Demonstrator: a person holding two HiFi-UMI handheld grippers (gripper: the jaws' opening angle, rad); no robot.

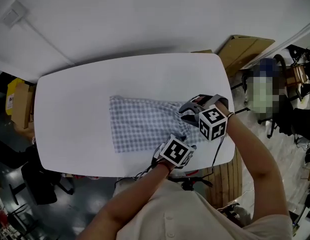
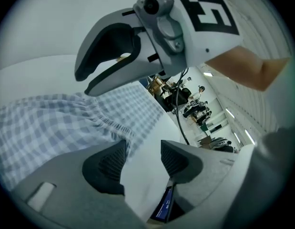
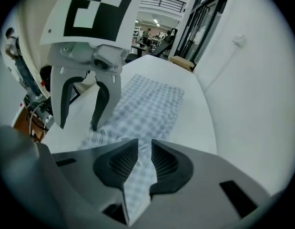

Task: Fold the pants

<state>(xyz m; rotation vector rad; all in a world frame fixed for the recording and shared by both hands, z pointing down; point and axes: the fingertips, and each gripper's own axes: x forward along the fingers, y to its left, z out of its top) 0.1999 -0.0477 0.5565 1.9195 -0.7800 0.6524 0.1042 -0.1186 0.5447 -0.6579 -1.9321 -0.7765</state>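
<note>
— Where are the pants (image 1: 144,124)?
— 1 blue-checked pair lies flat on the white table (image 1: 69,109), with the gathered waistband toward its right end.
— And the 2 grippers?
— The right gripper (image 3: 140,160) pinches a fold of the checked cloth at the waistband. The left gripper (image 2: 142,159) stands spread over bare tabletop just beside the waistband. Each carries 1 cube with black-and-white square markers.
— Room to move?
— There is bare table left of and beyond the pants. 1 cardboard box (image 1: 245,46) stands past the far right corner.

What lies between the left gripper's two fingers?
Only bare white table; the pants end beside one finger of the left gripper. The left gripper view shows it.
</note>
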